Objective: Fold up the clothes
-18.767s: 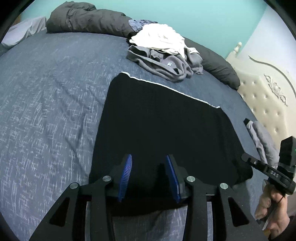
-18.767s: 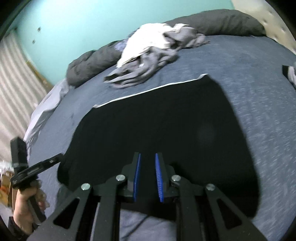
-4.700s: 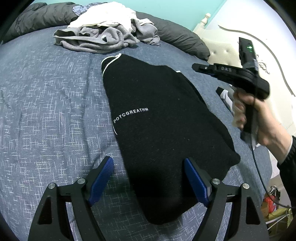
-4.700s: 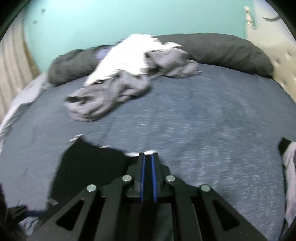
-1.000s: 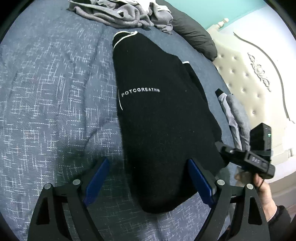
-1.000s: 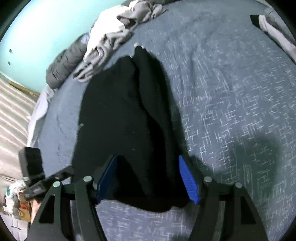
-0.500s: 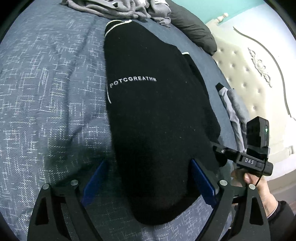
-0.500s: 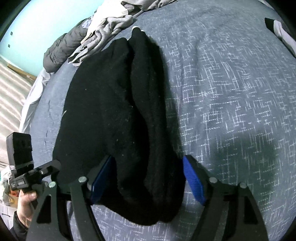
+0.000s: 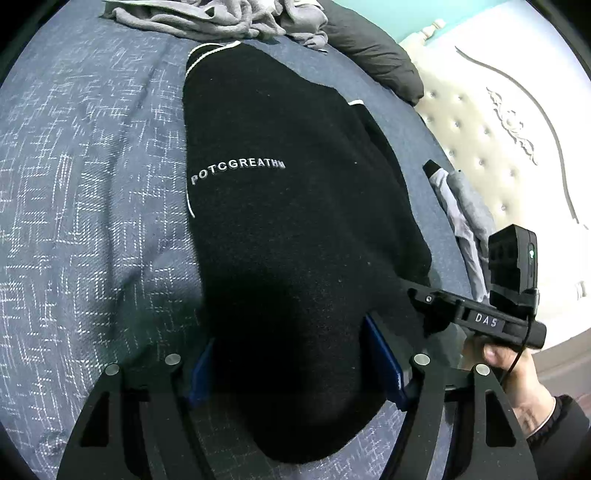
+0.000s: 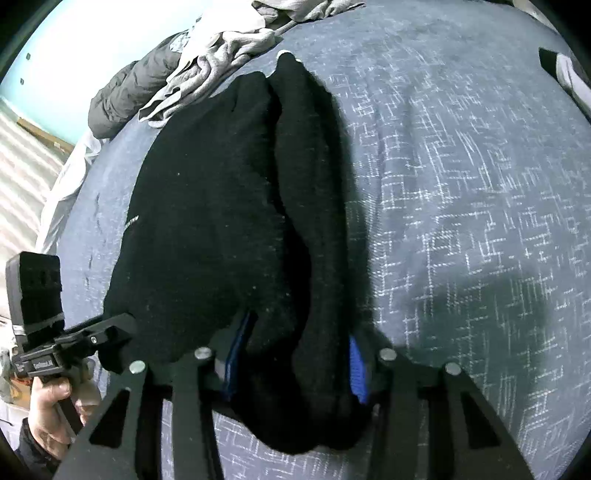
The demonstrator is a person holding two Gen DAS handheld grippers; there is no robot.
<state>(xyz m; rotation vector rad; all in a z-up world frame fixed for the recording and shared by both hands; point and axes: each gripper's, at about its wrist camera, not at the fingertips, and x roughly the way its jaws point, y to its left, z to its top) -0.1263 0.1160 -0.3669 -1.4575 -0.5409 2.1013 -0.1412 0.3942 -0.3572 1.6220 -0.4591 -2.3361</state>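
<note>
A black sweater (image 9: 295, 221) with white lettering lies folded into a long strip on the blue-grey bed cover (image 9: 92, 184). My left gripper (image 9: 293, 369) straddles its near end. The jaws are closing, and both blue pads touch the cloth's sides. In the right wrist view the same sweater (image 10: 221, 221) shows its folded-in sleeve side. My right gripper (image 10: 295, 360) is closing on the near right part, and the cloth bunches between its pads. Each view shows the hand holding the other gripper, the right hand (image 9: 517, 373) and the left hand (image 10: 48, 398), beside the sweater's near end.
A pile of grey and white clothes (image 9: 221, 18) lies at the far side of the bed, with a dark pillow (image 9: 369, 51) beside it. A cream tufted headboard (image 9: 480, 129) stands at the right. A small grey garment (image 9: 465, 214) lies near that edge.
Over the last second both grippers' jaws have narrowed onto the sweater's near end, and the right one now pinches bunched cloth. Much earlier the sweater lay spread flat; now it is a narrow strip.
</note>
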